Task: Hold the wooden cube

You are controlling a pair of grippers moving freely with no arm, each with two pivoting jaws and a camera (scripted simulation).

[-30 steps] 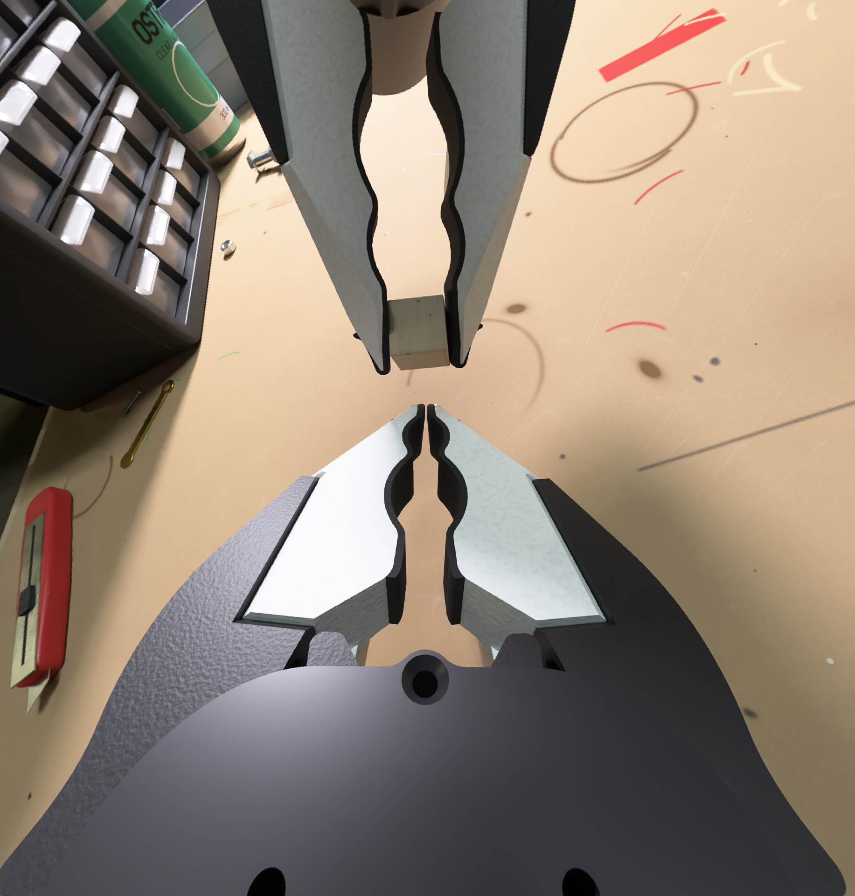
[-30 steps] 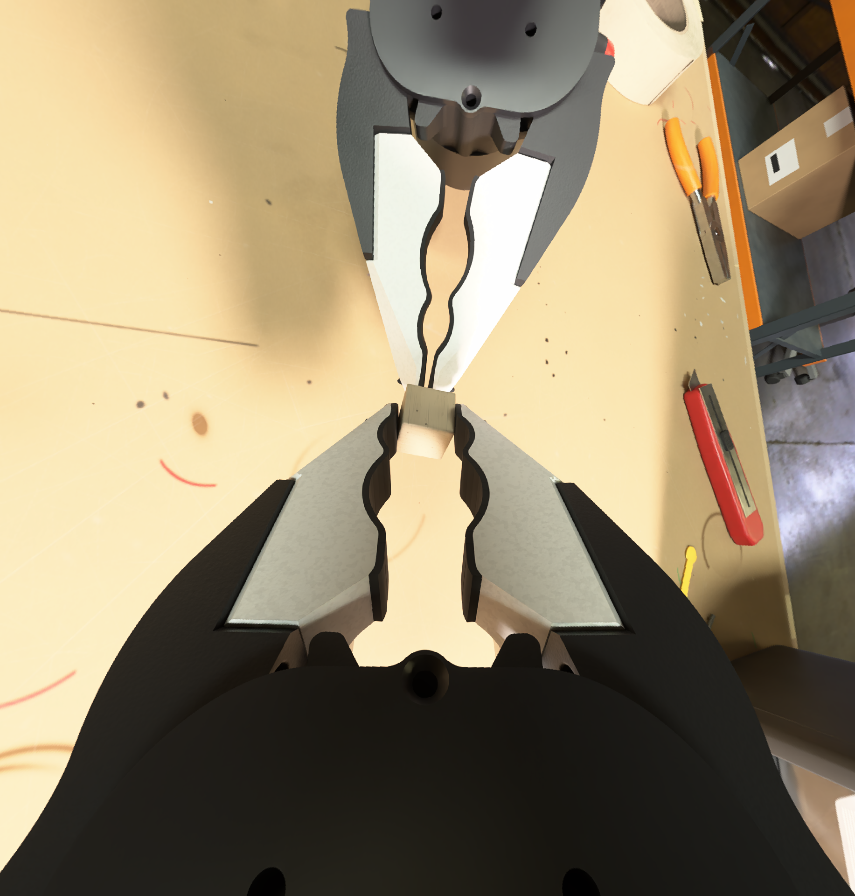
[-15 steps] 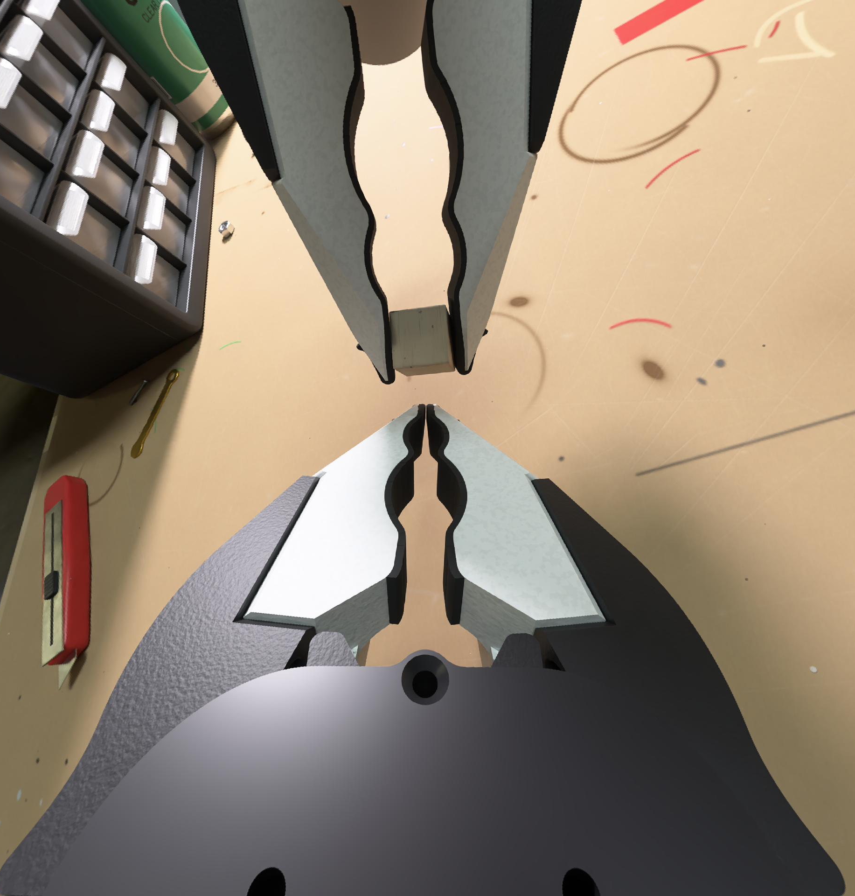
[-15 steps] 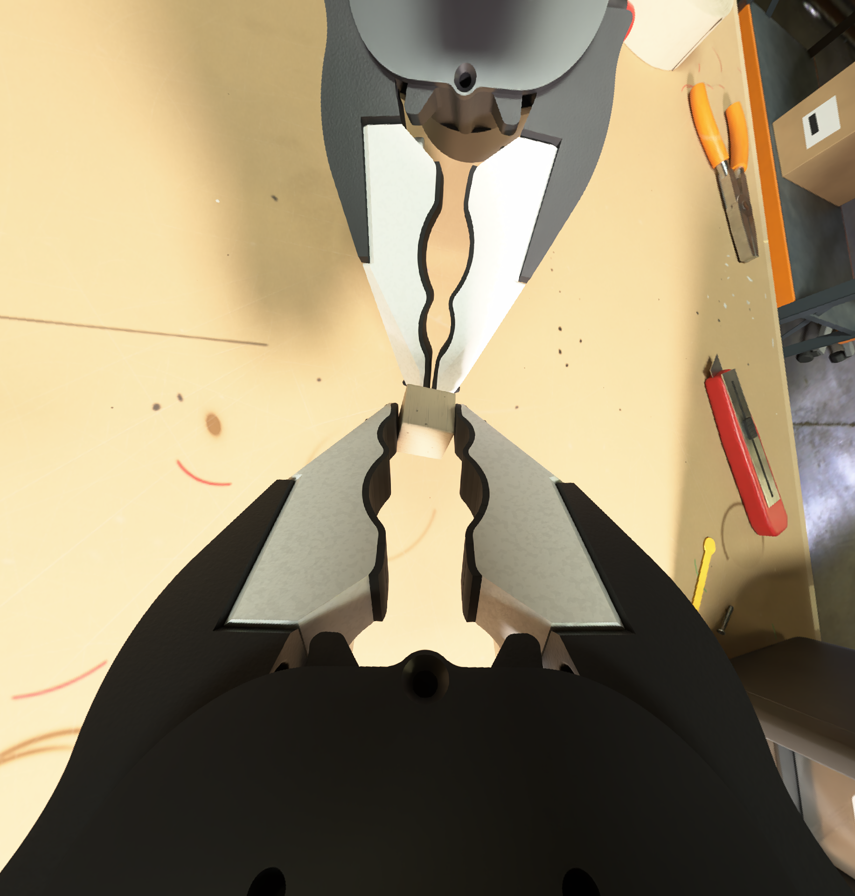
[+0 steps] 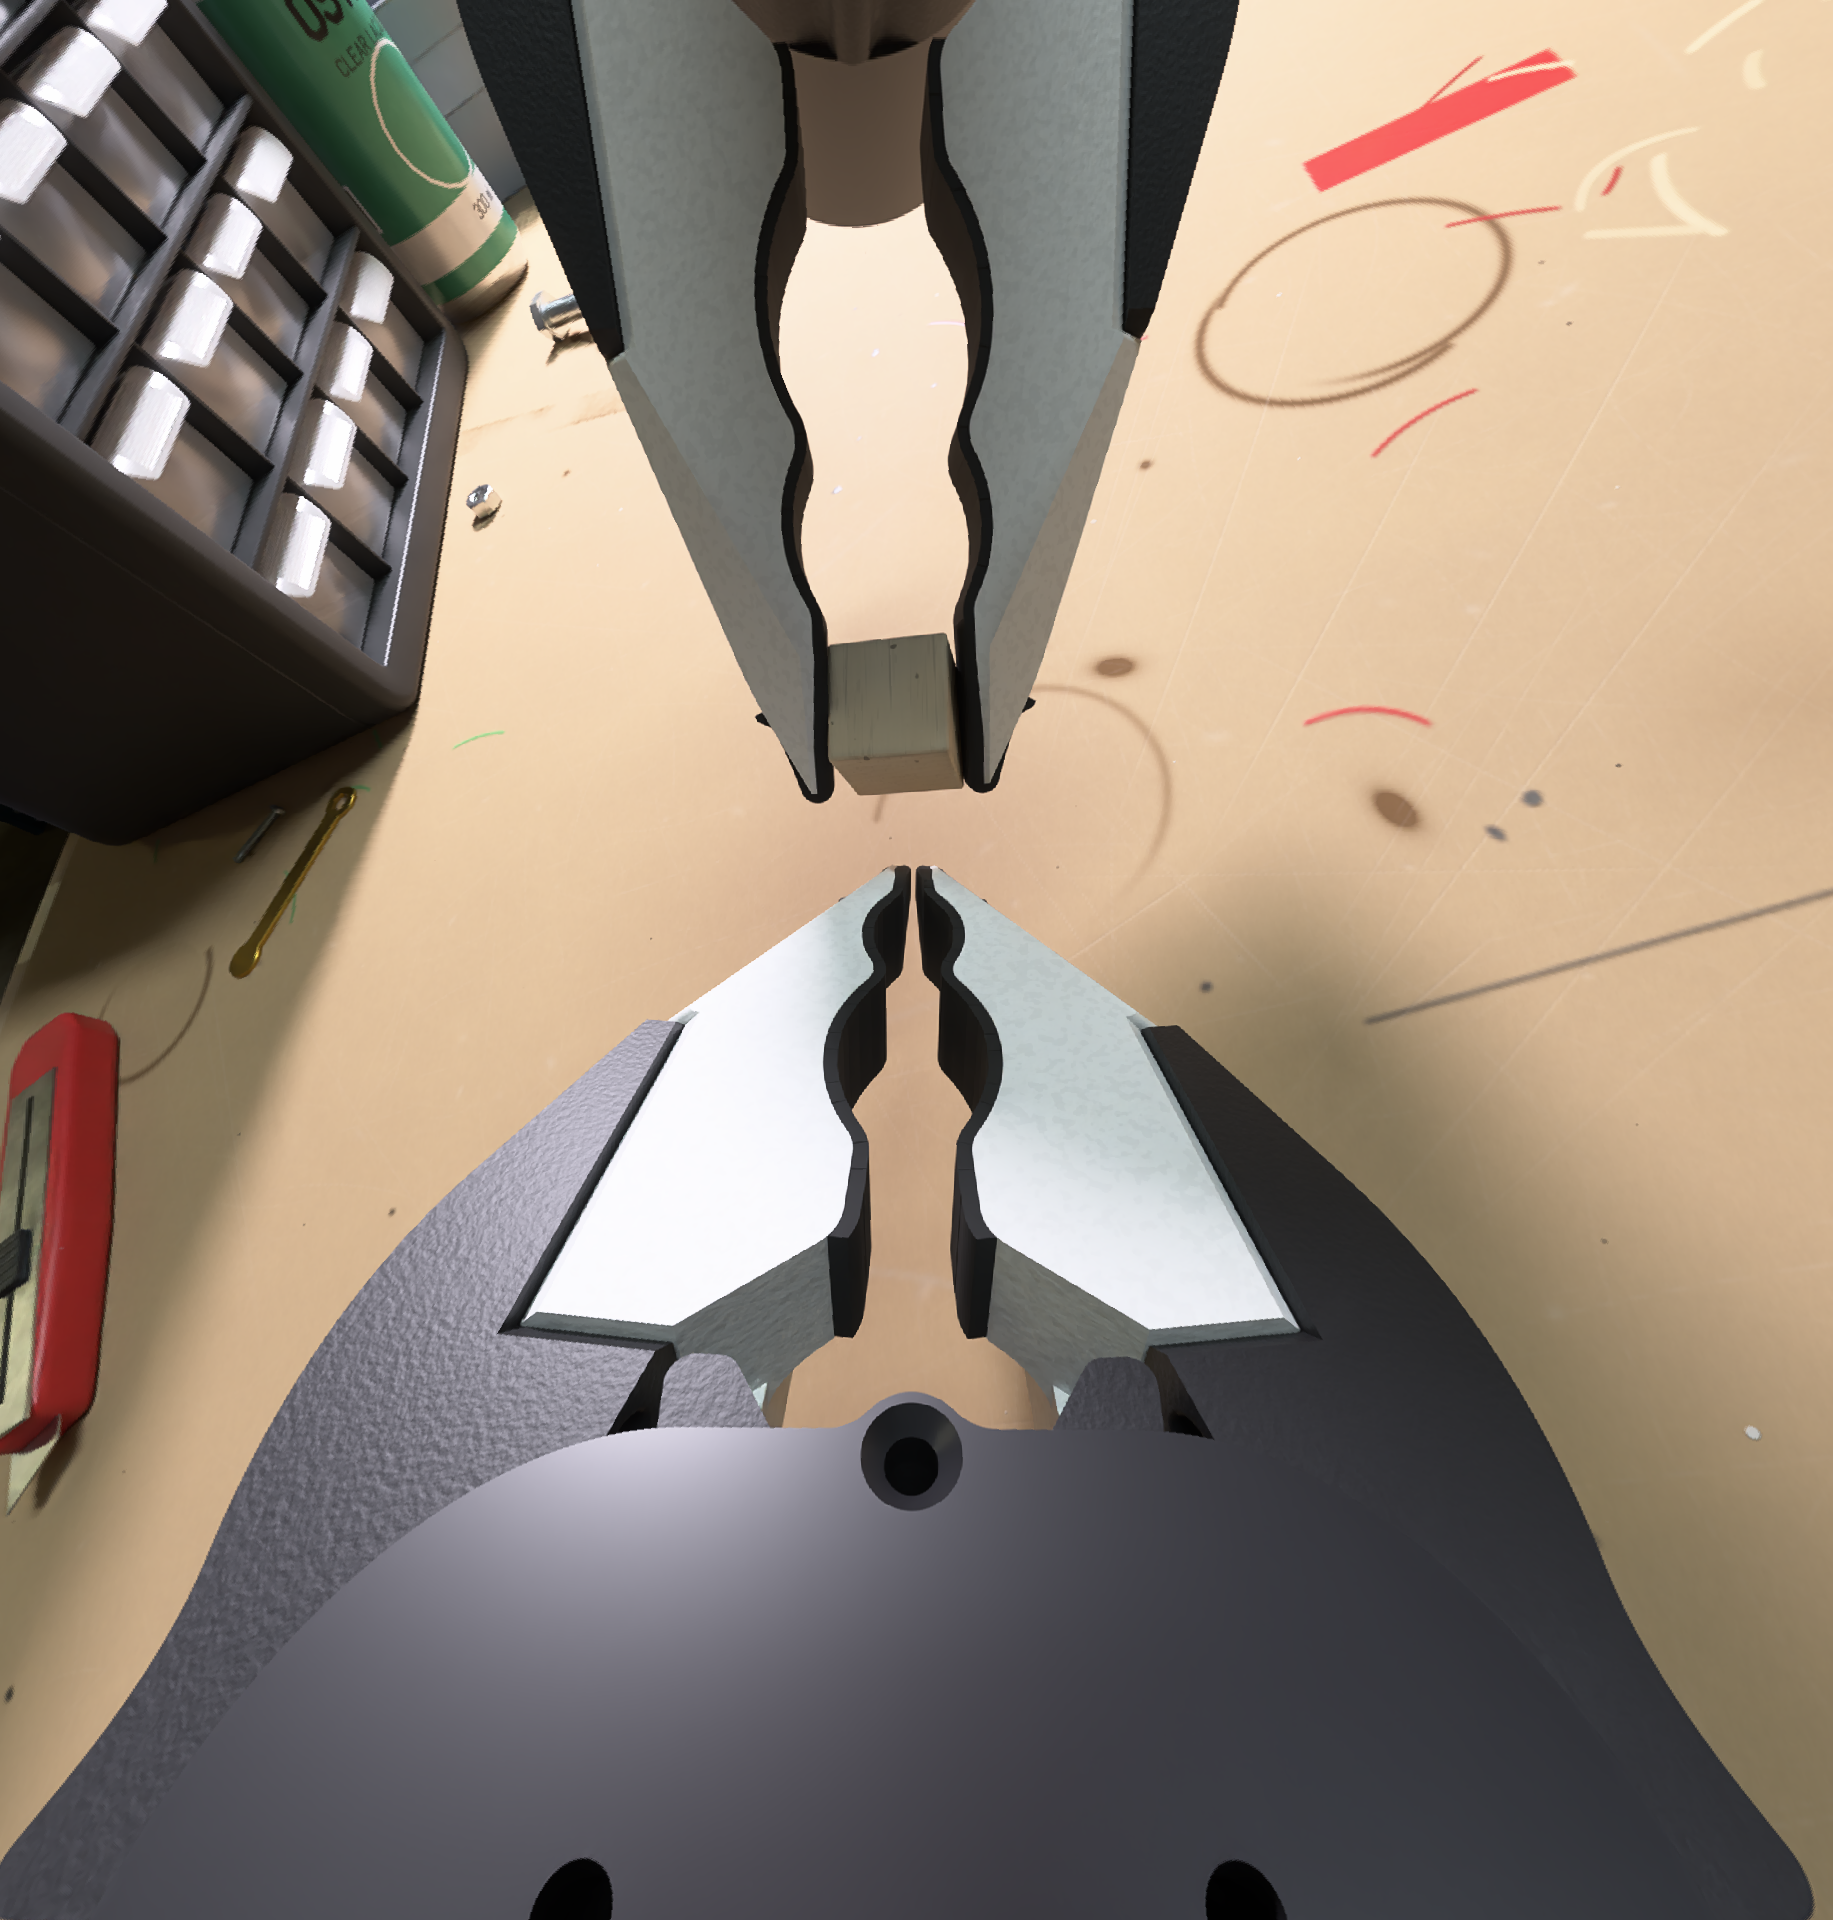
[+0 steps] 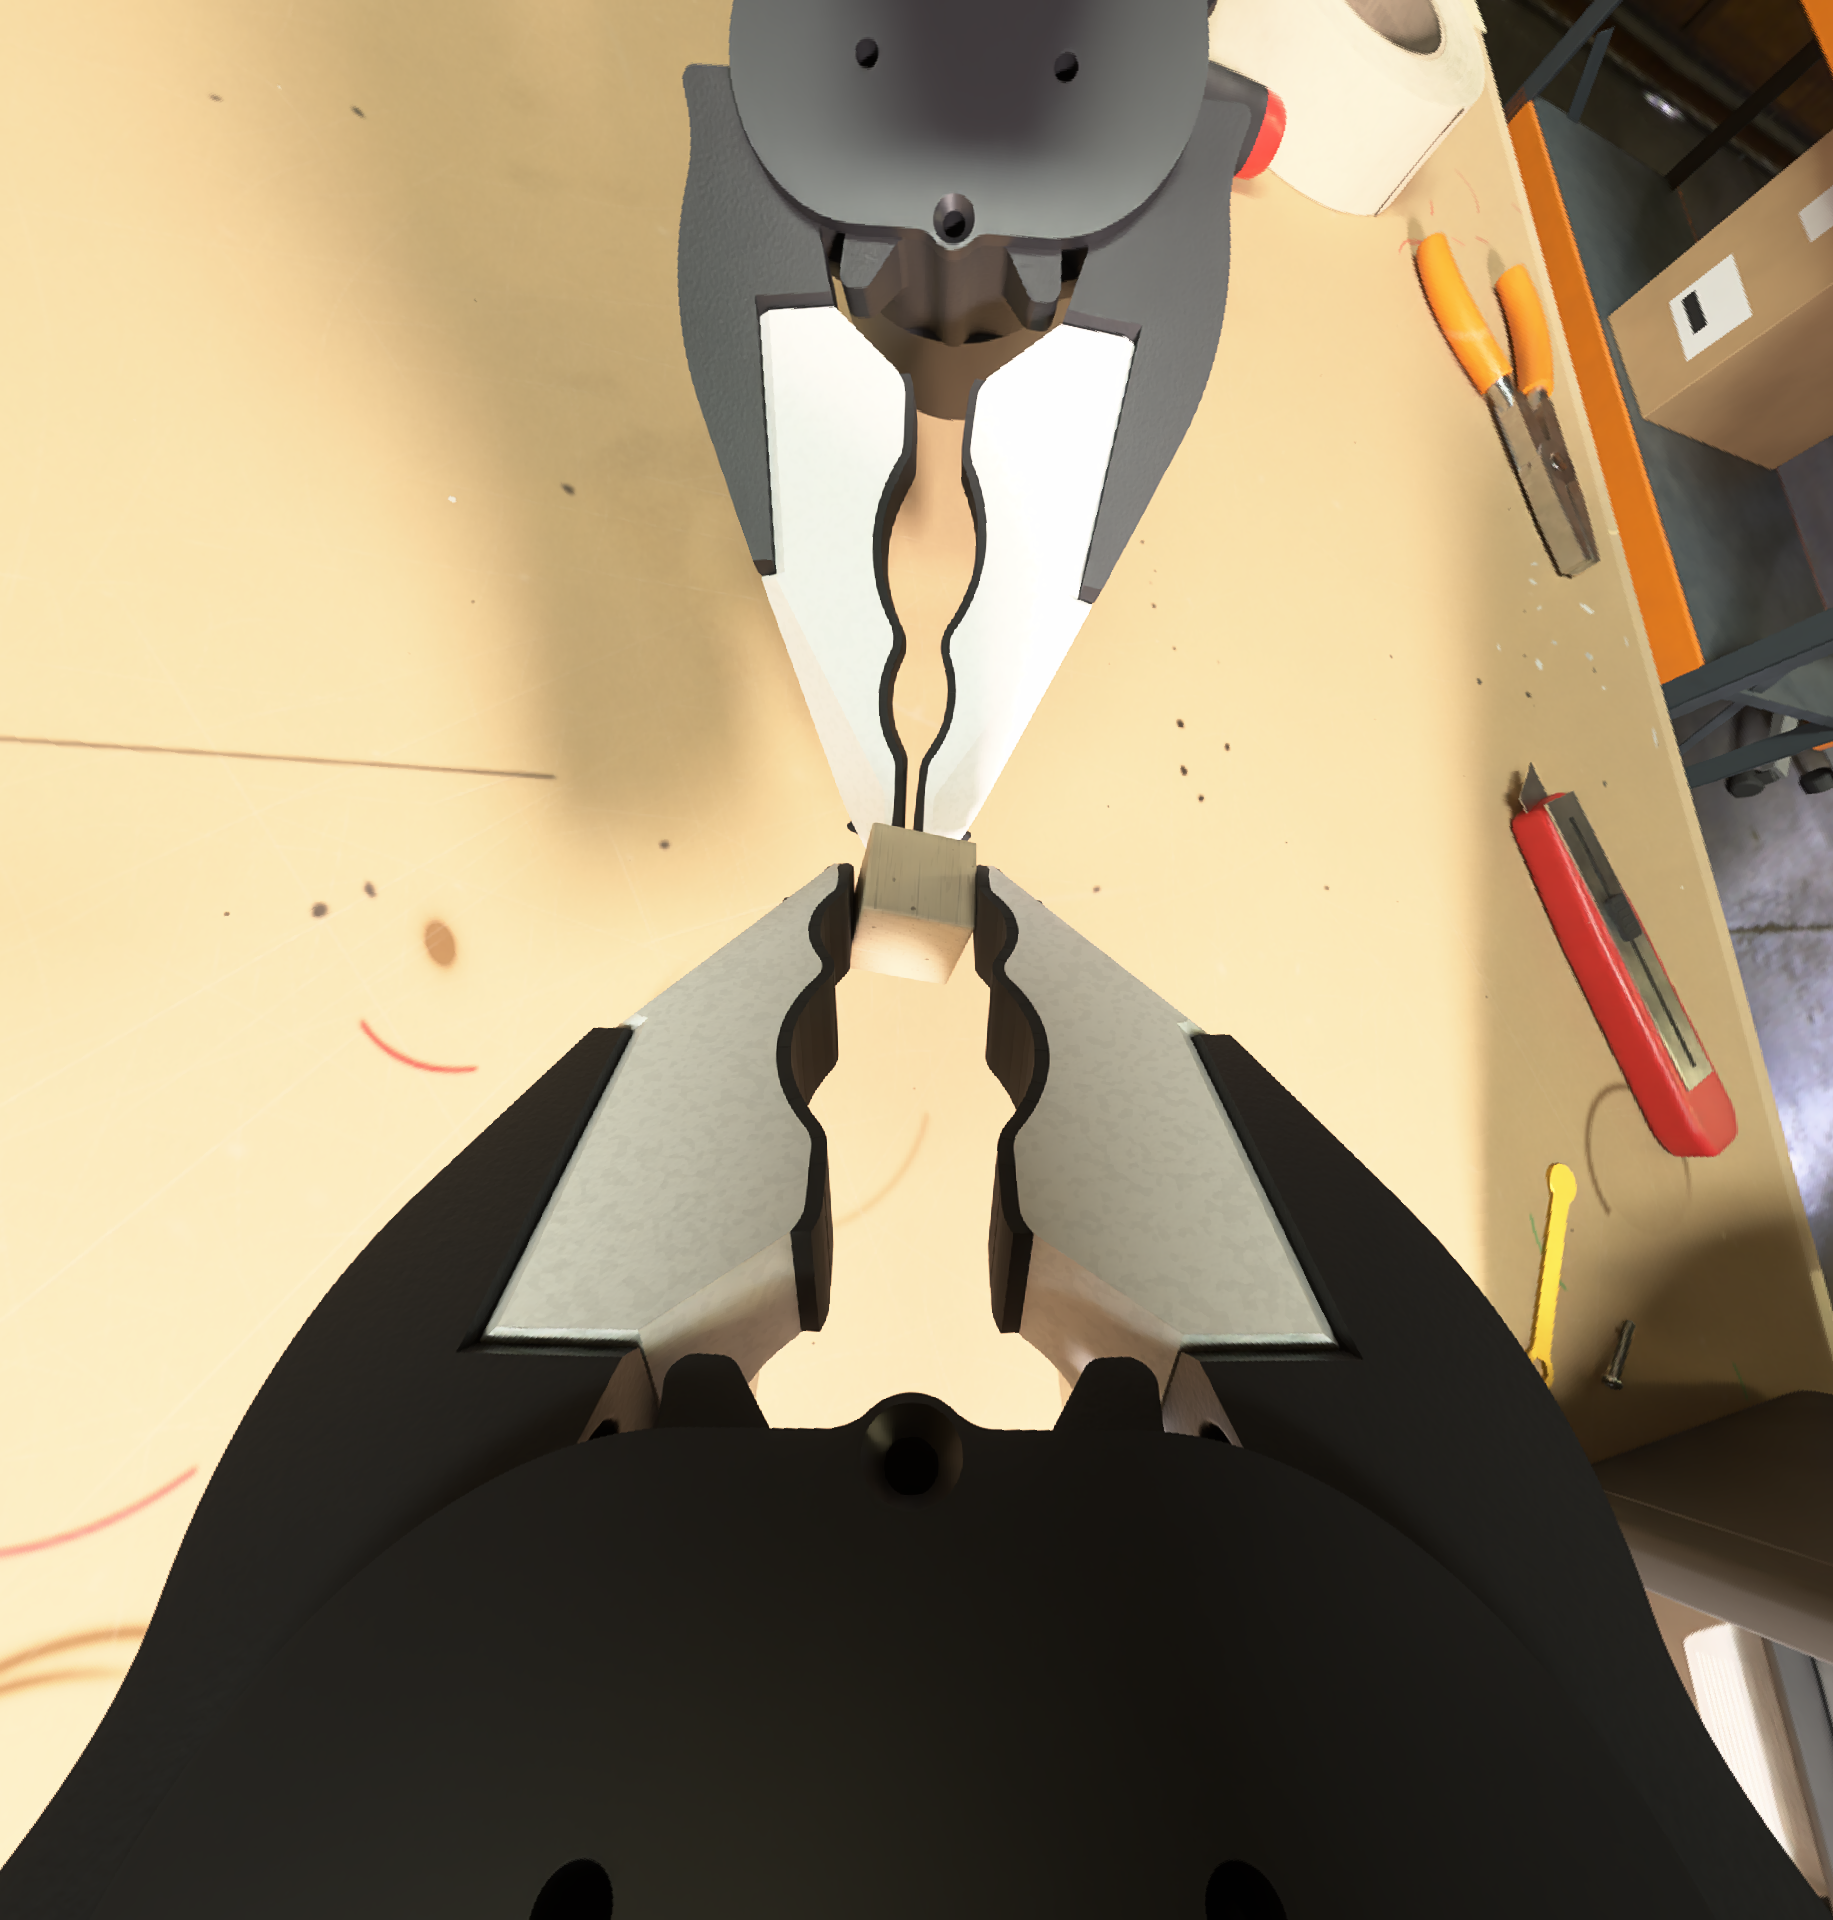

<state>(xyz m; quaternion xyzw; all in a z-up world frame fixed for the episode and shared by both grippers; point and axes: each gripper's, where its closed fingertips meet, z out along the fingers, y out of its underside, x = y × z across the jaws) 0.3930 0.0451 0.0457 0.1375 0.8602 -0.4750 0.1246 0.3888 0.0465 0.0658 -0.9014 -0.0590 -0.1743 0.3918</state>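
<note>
Our left gripper point(image 5: 910, 871) has its fingers nearly together, gripping nothing. Just beyond it at twelve o'clock, our right gripper point(image 6: 912, 883) clamps the wooden cube point(image 5: 893, 712) between its fingertips above the desk point(image 5: 1411, 623). Farther off at ten o'clock sits a drawer cabinet point(image 5: 164, 416).

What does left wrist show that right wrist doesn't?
Left only: drawer cabinet front, green can, bolt, nut. Right only: pliers, tape roll, cardboard box. Both: cube clamped in the right gripper, left gripper shut and empty just short of it, red knife, cotter pin, bench.
</note>
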